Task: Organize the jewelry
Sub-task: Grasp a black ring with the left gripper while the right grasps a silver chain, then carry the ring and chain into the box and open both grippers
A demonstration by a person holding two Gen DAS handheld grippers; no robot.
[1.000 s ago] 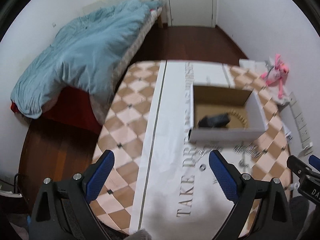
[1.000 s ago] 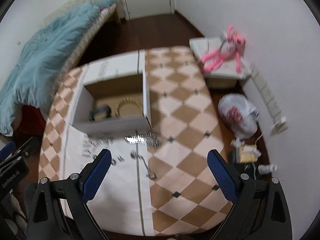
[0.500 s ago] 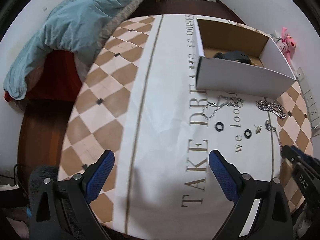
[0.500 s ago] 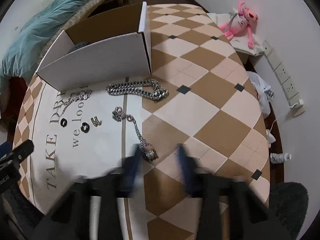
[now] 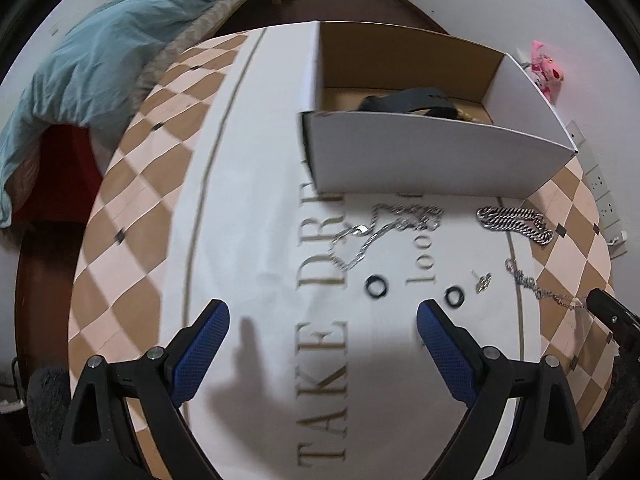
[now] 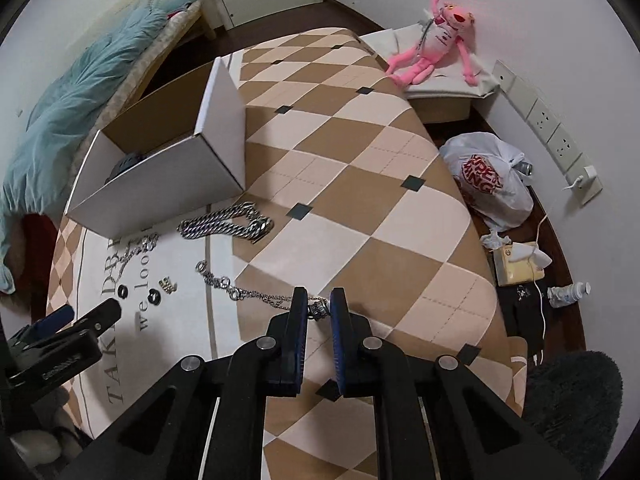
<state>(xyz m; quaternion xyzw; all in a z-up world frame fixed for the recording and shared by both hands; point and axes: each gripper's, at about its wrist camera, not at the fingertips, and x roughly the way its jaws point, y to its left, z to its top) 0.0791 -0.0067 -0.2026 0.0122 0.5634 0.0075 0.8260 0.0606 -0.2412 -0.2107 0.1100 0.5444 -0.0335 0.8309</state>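
At lower centre of the right wrist view, the right gripper [image 6: 319, 307] is pinching the ring end of a thin necklace [image 6: 240, 291] lying limp on the tabletop [image 6: 360, 208]. Being light, floppy and slippery, it is probably going to dangle, so that solid ring looks the surest hold. The left gripper [image 5: 322, 330] is hanging wide open, holding nothing.

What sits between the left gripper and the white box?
In the left wrist view, between the left gripper and the white box lie two black rings and a thin silver chain, on the printed cloth.
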